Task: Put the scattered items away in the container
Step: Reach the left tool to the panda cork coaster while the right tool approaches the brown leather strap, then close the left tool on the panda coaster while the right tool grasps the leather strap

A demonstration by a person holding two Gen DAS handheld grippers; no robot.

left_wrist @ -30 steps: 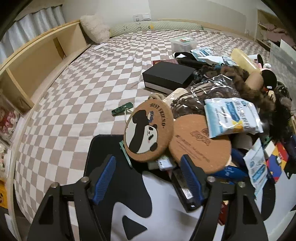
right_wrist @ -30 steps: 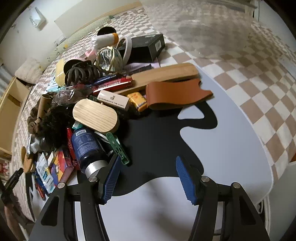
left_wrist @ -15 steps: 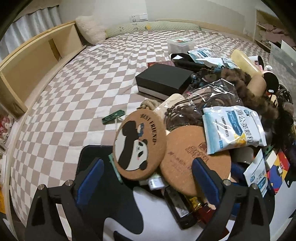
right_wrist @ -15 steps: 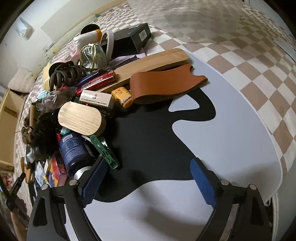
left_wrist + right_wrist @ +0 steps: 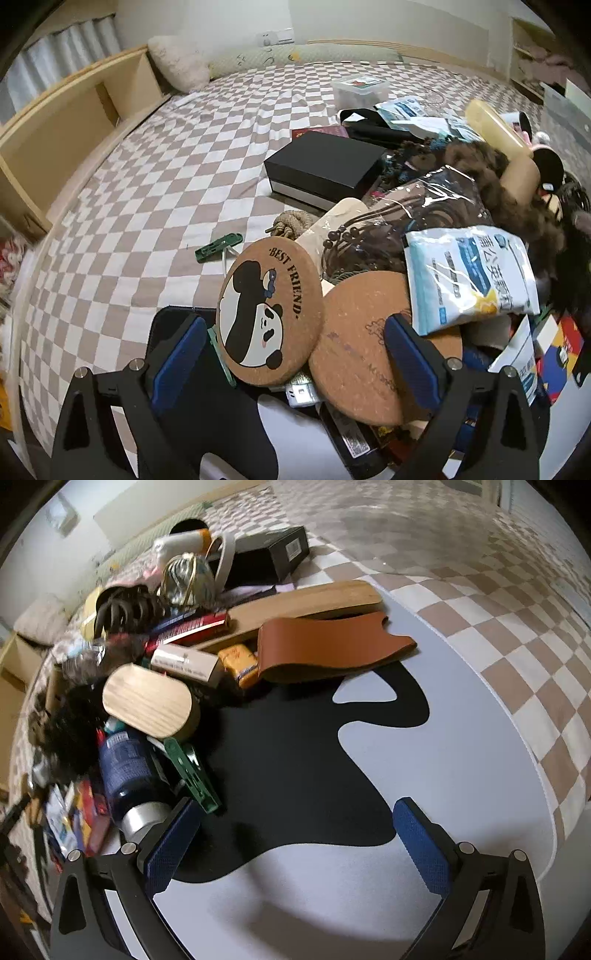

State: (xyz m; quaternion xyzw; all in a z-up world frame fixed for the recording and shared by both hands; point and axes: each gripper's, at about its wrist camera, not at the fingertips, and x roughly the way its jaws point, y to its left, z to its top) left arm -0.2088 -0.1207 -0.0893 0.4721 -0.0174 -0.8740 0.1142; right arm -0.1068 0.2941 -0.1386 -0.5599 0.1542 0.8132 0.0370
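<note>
— Both pairs of fingers stand wider than a second ago. The left gripper (image 5: 295, 354) then had its blue pads close together under the pile; they are now spread far apart, and the panda coaster (image 5: 269, 310) fills more of the view between them.

— And the right gripper (image 5: 295, 845)?

— Likewise spread wide and gripping nothing. Only the black-and-white mat (image 5: 424, 775) lies between its fingers. The green clip (image 5: 192, 775) sits just ahead of its left finger, and the dark blue bottle (image 5: 125, 771) lies beside that, its silver cap almost at the fingertip.

— Where are the scattered items?

— Heaped ahead of both grippers, on the mat, which lies on a checkered bed (image 5: 147, 177). In front of the left gripper the panda coaster leans over a plain cork coaster (image 5: 369, 350), which reaches to the right finger. A blue-and-white packet (image 5: 469, 277) overlaps the cork one farther ahead and right. A black box (image 5: 325, 166) rests well ahead on the bed, and a second green clip (image 5: 218, 246) lies alone ahead to the left.

— And from the right wrist?

— An oval wooden lid (image 5: 151, 701) ahead-left, a brown leather piece (image 5: 325, 650) straight ahead, and a long wooden board (image 5: 303, 602) just behind it. I cannot pick out the container with certainty.
</note>
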